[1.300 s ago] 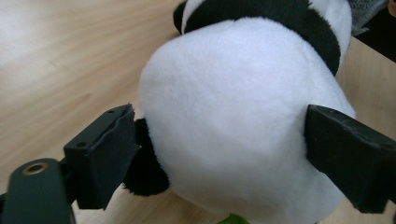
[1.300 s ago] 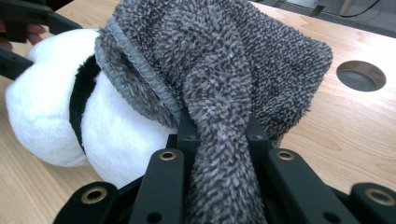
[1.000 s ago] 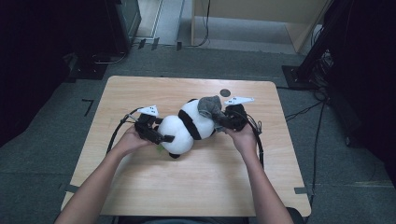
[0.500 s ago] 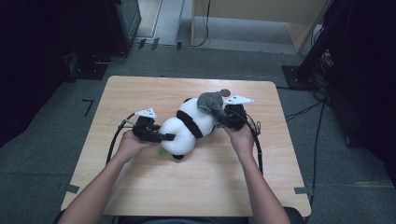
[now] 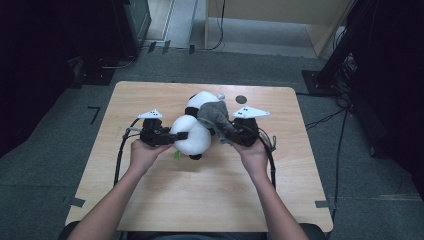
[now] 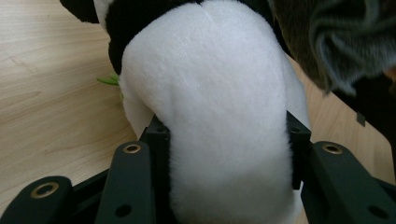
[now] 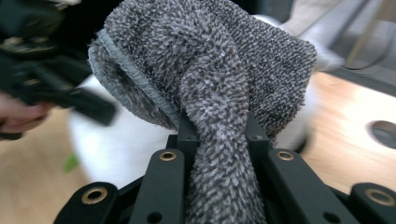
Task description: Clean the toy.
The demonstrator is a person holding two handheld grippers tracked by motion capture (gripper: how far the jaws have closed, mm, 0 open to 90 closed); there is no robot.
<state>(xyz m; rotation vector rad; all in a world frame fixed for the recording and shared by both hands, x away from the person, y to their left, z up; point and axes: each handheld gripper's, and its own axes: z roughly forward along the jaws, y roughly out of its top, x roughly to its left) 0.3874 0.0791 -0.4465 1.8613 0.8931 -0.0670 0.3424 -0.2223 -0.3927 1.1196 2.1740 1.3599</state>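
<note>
A black-and-white panda plush (image 5: 192, 139) lies mid-table, its head toward the far edge. My left gripper (image 5: 182, 135) comes at it from the left. Its jaws have just been closing, and they now squeeze the plush's white body (image 6: 215, 93) from both sides, so the left gripper (image 6: 226, 135) is shut on it. A grey fuzzy cloth (image 5: 212, 114) is draped over the plush's right side. My right gripper (image 5: 223, 134) is shut on a fold of that grey cloth (image 7: 210, 70), which bunches up between the jaws of the right gripper (image 7: 217, 128).
The wooden table (image 5: 210, 200) has a small dark round hole (image 5: 241, 99) near its far edge, also in the right gripper view (image 7: 385, 133). A green bit (image 5: 177, 155) pokes out under the plush. Cables trail off both grippers. Dark equipment and a wooden cabinet stand beyond the table.
The left jaws have gone from wide apart to pinching the plush's white body. Both hands have risen slightly, and the plush has turned so its head points more toward the far edge.
</note>
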